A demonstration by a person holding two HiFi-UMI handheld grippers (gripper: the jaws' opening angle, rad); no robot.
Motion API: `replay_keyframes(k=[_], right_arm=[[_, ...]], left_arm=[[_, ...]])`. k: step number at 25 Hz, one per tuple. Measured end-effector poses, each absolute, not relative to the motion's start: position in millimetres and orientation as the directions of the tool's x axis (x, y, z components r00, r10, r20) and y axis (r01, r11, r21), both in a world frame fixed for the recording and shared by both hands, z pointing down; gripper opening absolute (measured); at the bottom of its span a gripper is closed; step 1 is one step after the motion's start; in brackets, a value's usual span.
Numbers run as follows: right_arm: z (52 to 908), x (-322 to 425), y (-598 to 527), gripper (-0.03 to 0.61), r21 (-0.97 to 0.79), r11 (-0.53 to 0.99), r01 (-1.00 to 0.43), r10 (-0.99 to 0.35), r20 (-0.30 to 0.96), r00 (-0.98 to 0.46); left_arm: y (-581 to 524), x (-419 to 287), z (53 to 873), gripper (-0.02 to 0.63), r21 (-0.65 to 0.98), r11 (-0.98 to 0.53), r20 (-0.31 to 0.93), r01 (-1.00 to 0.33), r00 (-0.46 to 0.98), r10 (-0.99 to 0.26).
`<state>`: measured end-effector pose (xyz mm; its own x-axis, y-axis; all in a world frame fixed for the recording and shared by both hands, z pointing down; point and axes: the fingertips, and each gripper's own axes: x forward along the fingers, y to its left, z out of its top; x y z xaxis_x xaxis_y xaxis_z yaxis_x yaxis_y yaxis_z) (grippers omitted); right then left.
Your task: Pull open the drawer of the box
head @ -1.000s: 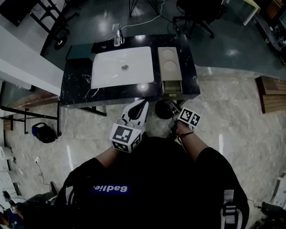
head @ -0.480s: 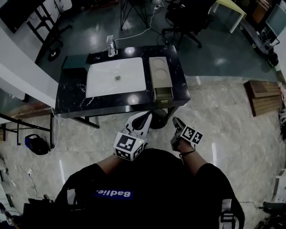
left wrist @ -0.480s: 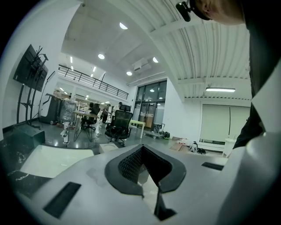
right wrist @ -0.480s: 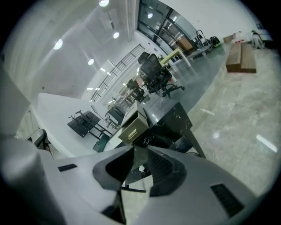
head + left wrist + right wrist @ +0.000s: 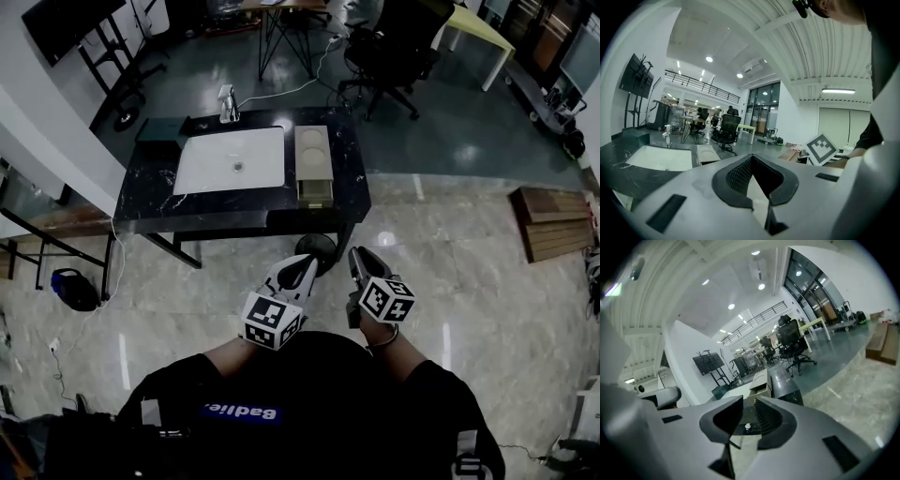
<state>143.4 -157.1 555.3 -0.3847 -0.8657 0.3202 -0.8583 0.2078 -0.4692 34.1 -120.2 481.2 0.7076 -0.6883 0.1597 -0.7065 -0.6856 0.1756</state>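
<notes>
The beige box lies on the black marble table, right of a white basin. Its drawer stands pulled out toward the table's near edge. Both grippers hang close to my body, well short of the table. My left gripper has its tips together and nothing in it. My right gripper shows a narrow gap at the tips and is empty. The left gripper view has the box far off at left. Between the right gripper tips the drawer shows in the distance.
A faucet and a dark case sit at the table's far side. A round black stool stands under its near edge. An office chair is beyond, a wooden pallet at right, a dark bag at left.
I have stepped back from the table. Both grippers drew away from the drawer, the right one leaving its front. The drawer stays pulled out.
</notes>
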Motion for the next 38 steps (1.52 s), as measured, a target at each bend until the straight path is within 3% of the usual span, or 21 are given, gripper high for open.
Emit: replay_keyframes(k=[8, 16, 19, 22, 38], right_arm=[[512.0, 141.2, -82.6, 0.08, -0.238, 0.385, -0.892, -0.873, 0.221, -0.436], [461.8, 108.3, -34.6, 0.08, 0.011, 0.485, -0.875, -0.868, 0.132, -0.479], [452.3, 102.8, -29.4, 0.078, 0.027, 0.466, -0.884, -0.88, 0.122, -0.46], [444.6, 88.9, -25.0, 0.002, 0.043, 0.464, -0.885, -0.882, 0.109, -0.458], [444.5, 17.2, -29.2, 0.002, 0.073, 0.527, -0.846, -0.848, 0.112, -0.519]], left_arm=[[-53.4, 55.6, 490.2, -0.008, 0.137, -0.627, 0.209, -0.767, 0.641, -0.738], [-29.5, 58.5, 473.0, -0.008, 0.093, -0.639, 0.162, -0.764, 0.645, -0.747], [-26.5, 49.6, 463.6, -0.008, 0.077, -0.64, 0.148, -0.764, 0.644, -0.75], [-21.1, 35.8, 455.6, -0.008, 0.071, -0.638, 0.133, -0.767, 0.641, -0.756], [-24.4, -19.5, 457.9, -0.008, 0.051, -0.632, 0.134, -0.773, 0.632, -0.763]])
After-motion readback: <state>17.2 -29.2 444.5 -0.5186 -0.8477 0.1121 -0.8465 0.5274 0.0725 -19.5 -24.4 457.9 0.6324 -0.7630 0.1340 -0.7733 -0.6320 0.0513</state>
